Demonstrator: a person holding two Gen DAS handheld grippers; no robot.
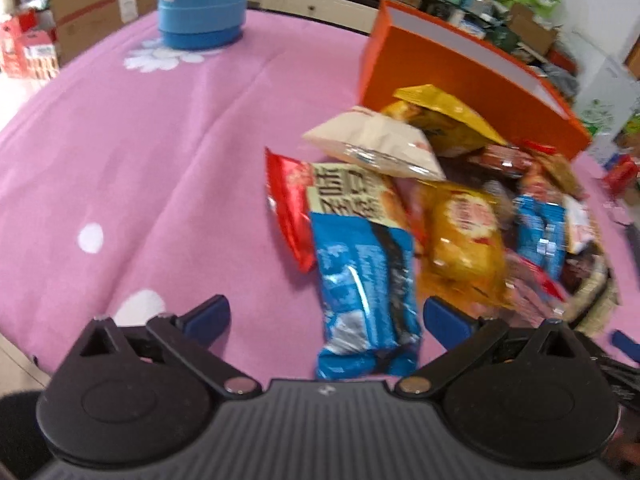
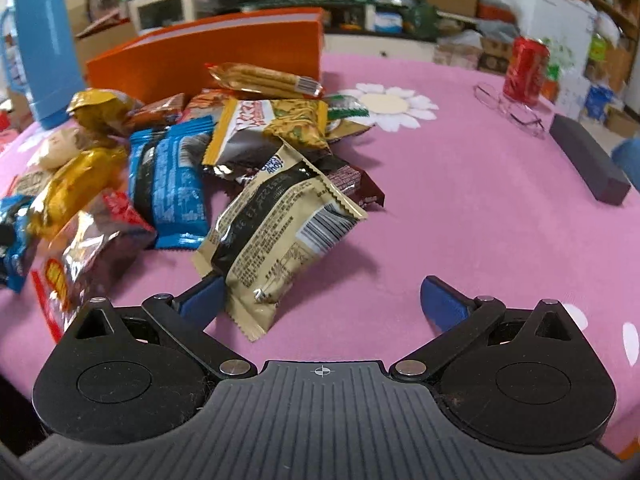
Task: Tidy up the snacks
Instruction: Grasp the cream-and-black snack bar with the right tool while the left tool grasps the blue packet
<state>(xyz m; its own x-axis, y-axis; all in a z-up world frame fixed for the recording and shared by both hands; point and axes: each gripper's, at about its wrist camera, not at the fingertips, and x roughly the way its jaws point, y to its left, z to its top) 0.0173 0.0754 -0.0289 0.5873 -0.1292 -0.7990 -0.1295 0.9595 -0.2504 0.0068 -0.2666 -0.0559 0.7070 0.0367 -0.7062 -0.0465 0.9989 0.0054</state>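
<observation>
Right view only: red can [image 2: 525, 70], glasses [image 2: 510, 110].

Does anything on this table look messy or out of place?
Yes. The snack packets lie in a loose, overlapping heap on the pink tablecloth, beside the orange box rather than in it. A pair of glasses lies loose near the red can.
</observation>
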